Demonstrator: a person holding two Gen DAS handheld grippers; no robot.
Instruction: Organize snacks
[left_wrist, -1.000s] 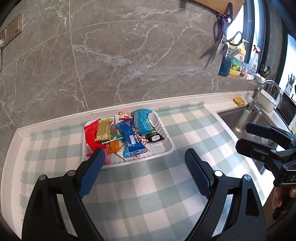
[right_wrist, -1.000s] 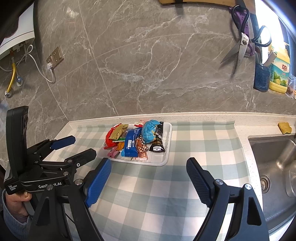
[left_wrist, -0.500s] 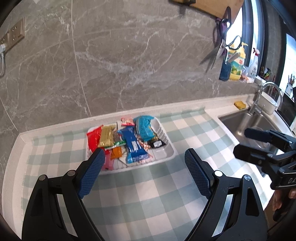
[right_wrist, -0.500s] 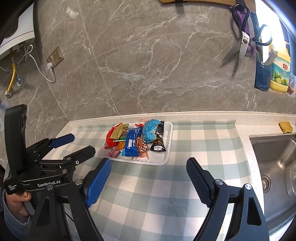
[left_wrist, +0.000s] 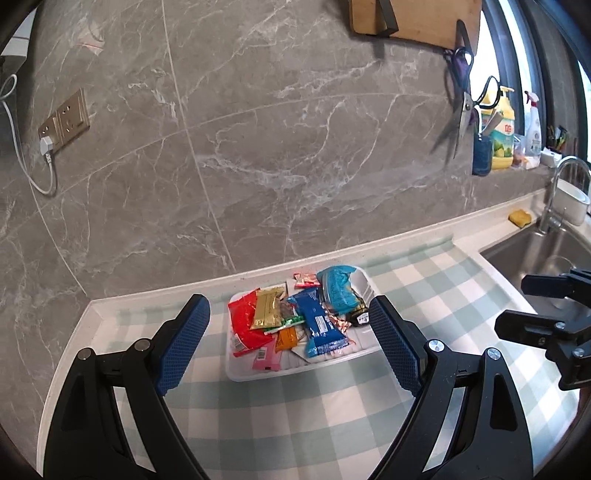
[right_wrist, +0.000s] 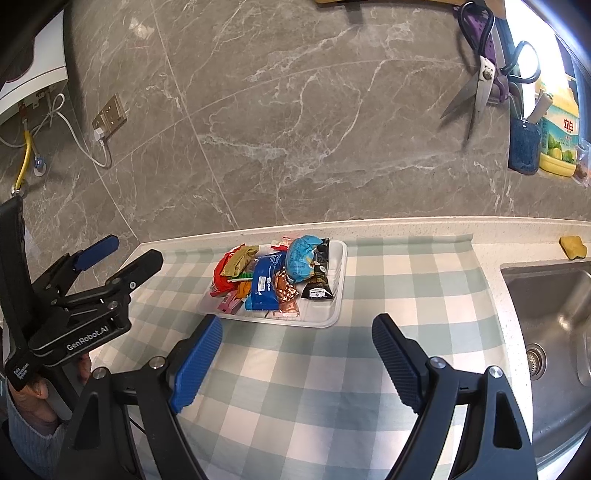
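A white tray (left_wrist: 258, 373) sits on the checked cloth near the wall, piled with several snack packets: a red bag (left_wrist: 243, 326), a gold packet (left_wrist: 266, 308), a blue bar (left_wrist: 318, 326), a light blue bag (left_wrist: 338, 290) and a black packet (left_wrist: 359, 317). The tray also shows in the right wrist view (right_wrist: 334, 312). My left gripper (left_wrist: 290, 345) is open and empty, held above the cloth in front of the tray. My right gripper (right_wrist: 295, 363) is open and empty, also short of the tray. Each gripper shows in the other's view, the left (right_wrist: 110, 266) and the right (left_wrist: 524, 302).
A sink (right_wrist: 554, 314) with a tap (left_wrist: 554, 192) lies at the right, a yellow sponge (right_wrist: 572, 246) behind it. Scissors (right_wrist: 480, 74), a blue holder (right_wrist: 522, 147) and a soap bottle (right_wrist: 559, 140) are along the wall. A socket with a plugged cable (left_wrist: 62, 122) is at the left.
My left gripper has pulled back and tilted up, so the tray looks smaller and lower in its view. My right gripper has barely moved. Both stay open.
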